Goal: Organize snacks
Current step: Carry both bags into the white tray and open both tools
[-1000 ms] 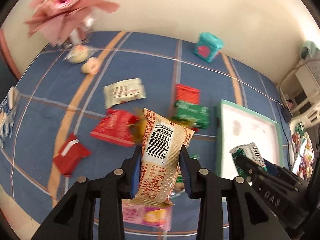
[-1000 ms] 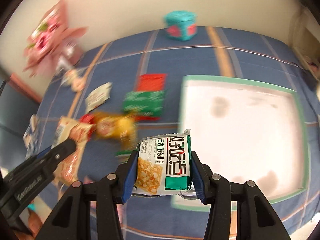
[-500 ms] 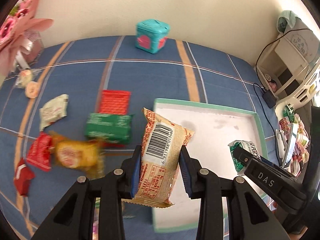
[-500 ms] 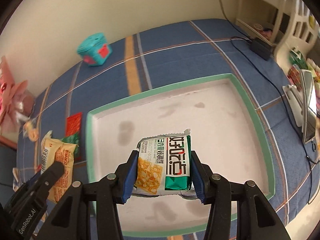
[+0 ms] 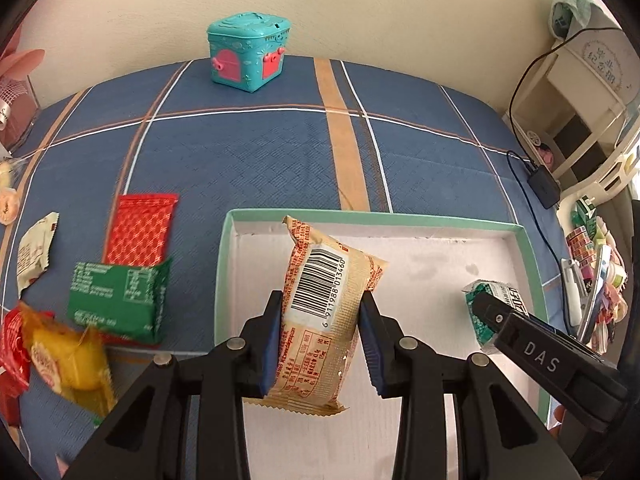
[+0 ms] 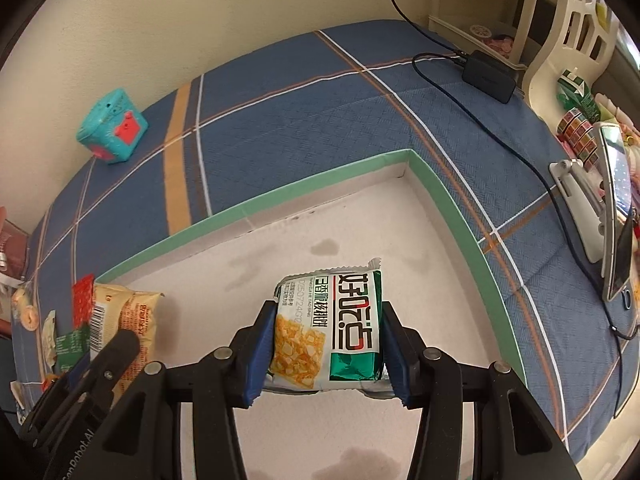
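The left tool point(image 5: 320, 340) is clamped on a tan snack packet point(image 5: 326, 312), held upright with its barcode facing the camera, over the near left part of a shallow white tray with a green rim point(image 5: 222, 268). The right tool point(image 6: 329, 354) grips a green-and-white cracker packet point(image 6: 334, 330) by its two sides, over the tray's white floor point(image 6: 280, 264), which shows a few faint stains. Whether either packet touches the tray floor cannot be told.

The tray lies on a table covered by a blue plaid cloth point(image 5: 260, 152). Only the left wrist view shows the loose snacks well: a red packet point(image 5: 140, 230) just left of the tray, a green packet point(image 5: 116, 300) overlapping its near end, a blurred yellow packet point(image 5: 68, 368) nearer still, and a cream packet point(image 5: 34, 252) toward the left edge. In that view the right tool appears from the side at lower right, the green-and-white packet at its tip.

The right wrist view alone shows the tray's far right corner, a black power adapter point(image 6: 488, 76) with its cable trailing across the cloth, and a phone on a white stand point(image 6: 612, 216) at the right edge. There the left tool and its tan packet sit at lower left. A teal toy chest point(image 5: 248, 54) stands at the far side near the wall, visible in both views.
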`<state>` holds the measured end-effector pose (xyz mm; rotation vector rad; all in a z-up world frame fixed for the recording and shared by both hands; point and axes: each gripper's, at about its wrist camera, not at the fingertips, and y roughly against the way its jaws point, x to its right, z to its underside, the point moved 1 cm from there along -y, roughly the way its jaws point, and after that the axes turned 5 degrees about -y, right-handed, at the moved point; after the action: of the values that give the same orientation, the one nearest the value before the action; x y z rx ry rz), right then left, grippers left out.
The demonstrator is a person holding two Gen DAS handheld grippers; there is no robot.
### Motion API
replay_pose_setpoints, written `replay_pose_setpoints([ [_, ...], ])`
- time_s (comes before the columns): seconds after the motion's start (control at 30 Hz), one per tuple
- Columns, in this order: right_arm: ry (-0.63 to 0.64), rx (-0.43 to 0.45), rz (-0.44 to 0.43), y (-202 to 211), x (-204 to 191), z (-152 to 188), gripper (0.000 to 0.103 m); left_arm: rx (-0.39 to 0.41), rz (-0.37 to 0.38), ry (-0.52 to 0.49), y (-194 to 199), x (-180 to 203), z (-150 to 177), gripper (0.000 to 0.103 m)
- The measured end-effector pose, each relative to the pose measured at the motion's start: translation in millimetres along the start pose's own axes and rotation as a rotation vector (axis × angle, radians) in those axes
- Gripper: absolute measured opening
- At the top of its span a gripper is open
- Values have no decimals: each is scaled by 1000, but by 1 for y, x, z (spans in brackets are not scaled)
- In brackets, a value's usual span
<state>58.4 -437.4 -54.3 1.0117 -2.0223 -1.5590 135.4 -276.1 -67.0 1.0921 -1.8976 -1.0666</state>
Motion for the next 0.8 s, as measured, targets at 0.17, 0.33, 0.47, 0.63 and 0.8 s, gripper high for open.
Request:
replay_pose_setpoints([
  [0.17,-2,3,15,-5,4,-6,52,-5,-1,-6,-6,2,-2,40],
  [0.33,-13,-3,7,-4,6,-8,53,7,-3,-16,2,4,-2,53],
  [0.47,6,2,3,4,4,-7,59,26,-5,-5,16,3,1,68],
  [0.63,24,2,-17,14,1,-1,66,50,-47,-3,36,-4,6,76],
  [0.8,45,1,-27,22,-2,11,76,70,-113,-5,51,-17,14,91],
])
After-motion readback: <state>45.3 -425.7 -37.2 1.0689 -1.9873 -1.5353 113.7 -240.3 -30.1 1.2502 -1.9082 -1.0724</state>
